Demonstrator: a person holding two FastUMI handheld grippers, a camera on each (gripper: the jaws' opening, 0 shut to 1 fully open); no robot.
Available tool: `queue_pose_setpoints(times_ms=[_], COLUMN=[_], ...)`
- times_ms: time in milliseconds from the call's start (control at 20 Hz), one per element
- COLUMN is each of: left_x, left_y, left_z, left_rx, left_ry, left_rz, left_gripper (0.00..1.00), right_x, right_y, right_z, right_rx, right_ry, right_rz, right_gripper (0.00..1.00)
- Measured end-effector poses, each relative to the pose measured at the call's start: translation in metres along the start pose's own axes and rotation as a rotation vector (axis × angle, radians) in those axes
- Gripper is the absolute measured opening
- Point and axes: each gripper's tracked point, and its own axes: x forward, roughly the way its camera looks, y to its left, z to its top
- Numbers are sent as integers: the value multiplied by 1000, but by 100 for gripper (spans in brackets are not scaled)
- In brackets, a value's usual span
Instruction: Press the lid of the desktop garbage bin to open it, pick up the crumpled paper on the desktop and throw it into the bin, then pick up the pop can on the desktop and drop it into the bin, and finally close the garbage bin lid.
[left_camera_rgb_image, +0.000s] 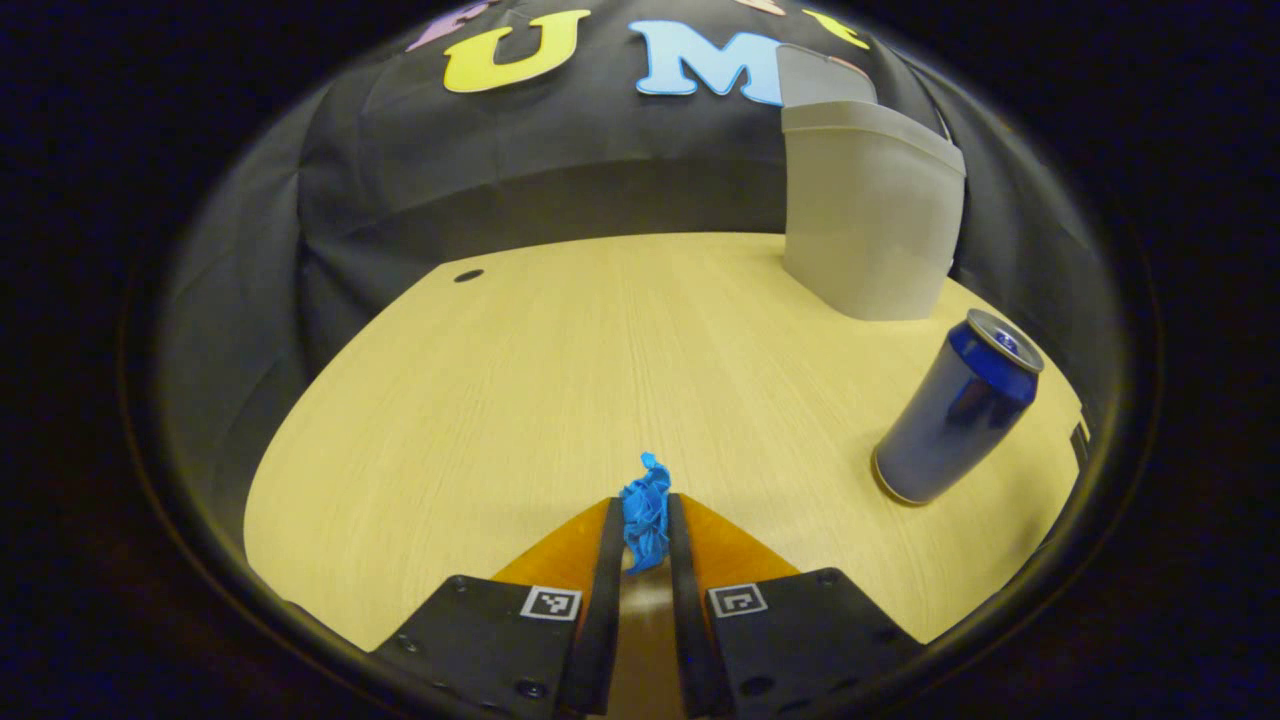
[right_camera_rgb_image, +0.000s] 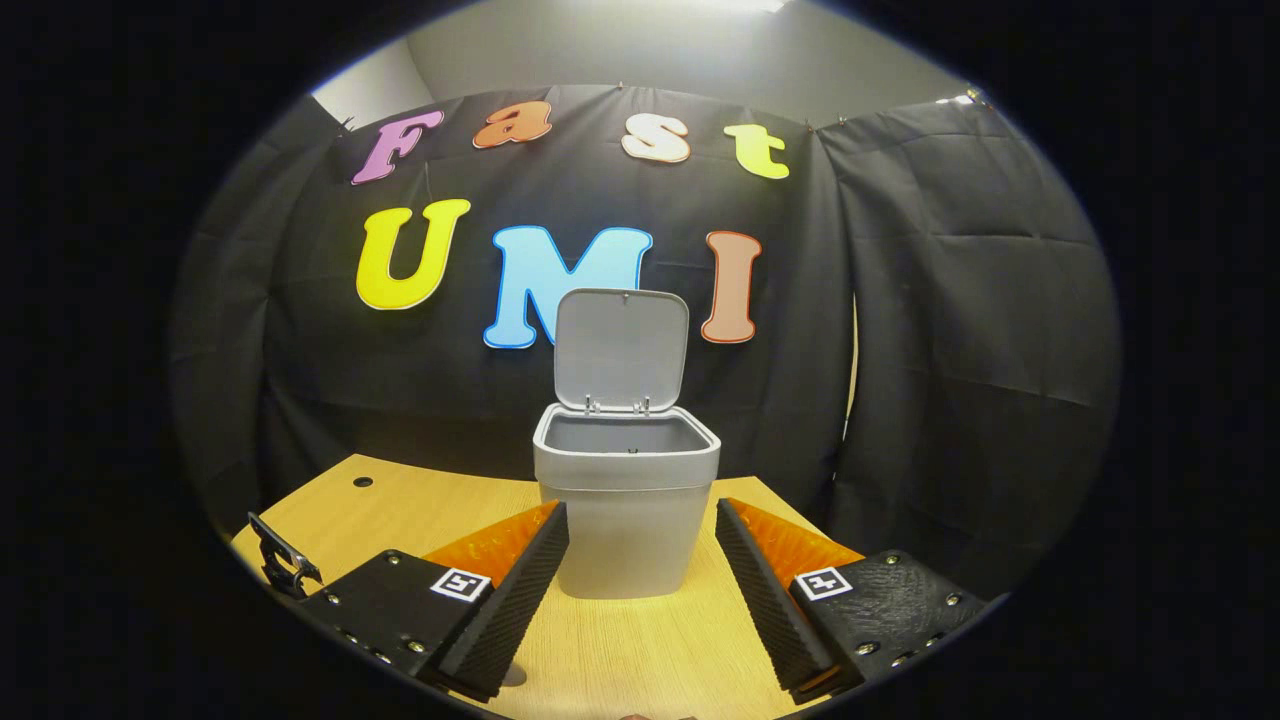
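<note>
A blue crumpled paper (left_camera_rgb_image: 646, 512) is pinched between the two fingers of my left gripper (left_camera_rgb_image: 641, 505), just above the wooden desktop (left_camera_rgb_image: 560, 360). The grey garbage bin (left_camera_rgb_image: 868, 210) stands at the far right of the left gripper view, with a blue pop can (left_camera_rgb_image: 958, 408) upright in front of it. In the right gripper view the bin (right_camera_rgb_image: 625, 500) stands straight ahead with its lid (right_camera_rgb_image: 621, 348) raised upright and its inside showing. My right gripper (right_camera_rgb_image: 640, 525) is open, its fingers spread on either side of the bin's body, a little short of it.
The desktop (right_camera_rgb_image: 640, 650) ends at the black cloth wall behind the bin. A small dark hole (left_camera_rgb_image: 468, 275) marks the desktop's far left corner. Part of the left gripper (right_camera_rgb_image: 280, 562) shows at the left edge of the right gripper view.
</note>
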Motion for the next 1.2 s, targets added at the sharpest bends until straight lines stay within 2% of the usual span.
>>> queue_pose_setpoints(times_ms=[50, 100, 400, 650, 900, 1200], left_x=[0, 0, -1, -12, -28, -55], left_y=[0, 1, 0, -13, -29, -52], left_z=[0, 0, 6, 35, 84, 151], left_rx=[0, -2, 8, 21, -44, -46], left_ry=[-5, -4, -17, -68, -137, -269], left_rz=[-4, -4, -20, -42, -70, -96], left_gripper=[35, 27, 14, 16, 14, 14], right_x=[0, 1, 6, 14, 24, 23], right_y=[0, 0, 2, -3, -5, -7], right_z=[0, 0, -2, 0, 7, 13], right_rx=[4, 8, 13, 11, 17, -6], right_ry=[0, 0, 0, -6, -25, -53], right_rz=[1, 2, 16, 28, 56, 84], right_gripper=[95, 95, 95, 95, 95, 95])
